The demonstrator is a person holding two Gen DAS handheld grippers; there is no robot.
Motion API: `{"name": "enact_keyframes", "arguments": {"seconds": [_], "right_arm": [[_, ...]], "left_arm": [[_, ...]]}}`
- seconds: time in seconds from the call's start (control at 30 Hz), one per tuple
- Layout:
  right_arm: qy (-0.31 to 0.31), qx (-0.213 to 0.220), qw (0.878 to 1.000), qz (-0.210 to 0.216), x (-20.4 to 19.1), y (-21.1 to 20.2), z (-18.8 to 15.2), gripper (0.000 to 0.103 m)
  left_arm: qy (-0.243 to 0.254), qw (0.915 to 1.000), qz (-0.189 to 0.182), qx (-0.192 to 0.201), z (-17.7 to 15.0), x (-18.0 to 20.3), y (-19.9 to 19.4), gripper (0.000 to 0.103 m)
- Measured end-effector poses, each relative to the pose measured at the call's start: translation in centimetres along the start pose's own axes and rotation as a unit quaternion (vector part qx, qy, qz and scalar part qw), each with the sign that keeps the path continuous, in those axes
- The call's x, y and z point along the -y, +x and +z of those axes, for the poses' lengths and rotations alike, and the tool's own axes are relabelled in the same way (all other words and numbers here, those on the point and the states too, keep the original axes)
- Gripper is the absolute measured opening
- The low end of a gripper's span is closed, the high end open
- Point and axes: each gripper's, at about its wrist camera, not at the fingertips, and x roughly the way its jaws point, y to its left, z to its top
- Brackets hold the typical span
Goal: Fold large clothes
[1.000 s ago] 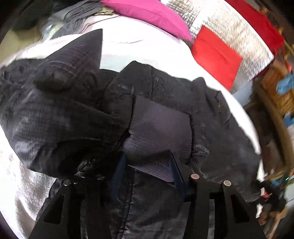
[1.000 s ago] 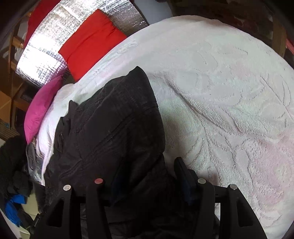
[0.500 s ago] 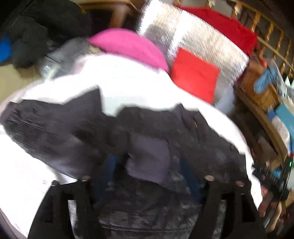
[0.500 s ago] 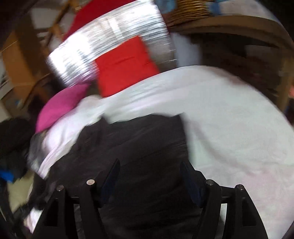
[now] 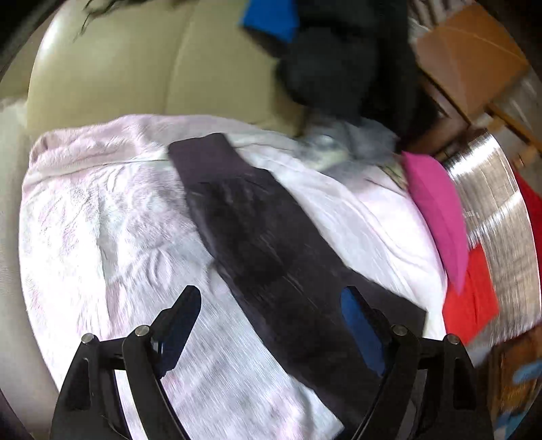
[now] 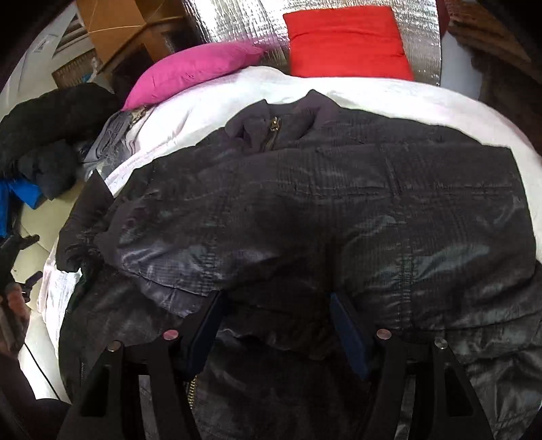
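Both your grippers, left gripper [image 5: 267,316] and right gripper [image 6: 276,316], stand apart, holding nothing; the slick jacket [image 6: 338,210] could slide open near its left sleeve [image 5: 250,233].

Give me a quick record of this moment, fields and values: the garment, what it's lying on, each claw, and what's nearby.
garment: black jacket, spread out, zipper near the collar
surface: white bedspread
left claw: open, above a jacket sleeve that lies flat
right claw: open, over the jacket
nearby: pink pillow, red pillow, silver sheet behind them
image quality: left view blurred
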Motion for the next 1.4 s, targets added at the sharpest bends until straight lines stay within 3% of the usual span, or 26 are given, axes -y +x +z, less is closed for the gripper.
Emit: {"name": "enact_keyframes", "arguments": {"seconds": [0.03, 0.07, 0.13, 0.23, 0.4, 0.43, 0.47, 0.57, 0.73, 0.83, 0.9, 1.03, 1.3, 1.4], "right_arm": [[0.016, 0.004, 1.000, 0.020, 0.4, -0.6, 0.2, 0.068], [0.030, 0.011, 0.999, 0.035, 0.7, -1.0, 0.4, 0.068], [0.050, 0.027, 0.997, 0.044, 1.4, -1.6, 0.7, 0.068], [0.067, 0.046, 0.996, 0.036, 2.3, -2.2, 1.1, 0.068], [0.078, 0.046, 0.996, 0.025, 3.1, -2.1, 1.5, 0.068], [0.079, 0.045, 0.996, 0.024, 3.3, -2.0, 1.5, 0.068], [0.079, 0.046, 0.996, 0.022, 3.3, -2.1, 1.6, 0.068], [0.079, 0.051, 0.995, 0.022, 3.7, -2.7, 1.6, 0.068], [0.089, 0.066, 0.994, 0.016, 4.3, -3.5, 1.7, 0.068], [0.108, 0.077, 0.991, 0.014, 5.2, -4.1, 1.7, 0.068], [0.122, 0.084, 0.989, 0.012, 5.9, -4.6, 1.8, 0.068], [0.140, 0.093, 0.986, 0.011, 6.9, -5.2, 1.6, 0.068], [0.175, 0.094, 0.980, 0.013, 9.0, -5.8, 1.5, 0.068], [0.181, 0.098, 0.978, 0.017, 9.6, -6.2, 1.6, 0.068]], "left_arm": [[-0.011, 0.9999, 0.000, -0.006, 0.6, -0.6, 0.9, 0.080], [-0.024, 0.9996, -0.004, -0.015, 1.2, -1.2, 2.0, 0.069], [-0.037, 0.9988, -0.008, -0.031, 1.7, -1.8, 3.9, 0.058], [-0.045, 0.9978, 0.001, -0.049, 1.8, -2.0, 6.1, 0.057], [-0.033, 0.9989, -0.001, -0.032, 2.3, -1.4, 7.7, 0.056], [-0.032, 0.9990, 0.000, -0.031, 2.3, -1.3, 8.0, 0.048], [-0.027, 0.9993, 0.004, -0.027, 2.3, -1.1, 8.3, 0.035], [-0.011, 0.9996, 0.007, -0.024, 2.3, -0.8, 8.7, 0.017], [0.036, 0.9993, -0.001, 0.013, 2.2, 2.0, 7.0, 0.009], [0.099, 0.9930, -0.048, 0.043, 0.8, 6.4, 3.8, 0.008], [0.154, 0.9829, -0.079, 0.063, -1.1, 9.8, 1.4, 0.008], [0.262, 0.9526, -0.131, 0.082, -6.5, 16.0, -1.6, 0.007], [0.363, 0.9128, -0.185, 0.027, -15.8, 21.5, -2.3, 0.007], [0.404, 0.8914, -0.204, -0.001, -19.8, 23.2, -2.4, 0.007]]}}
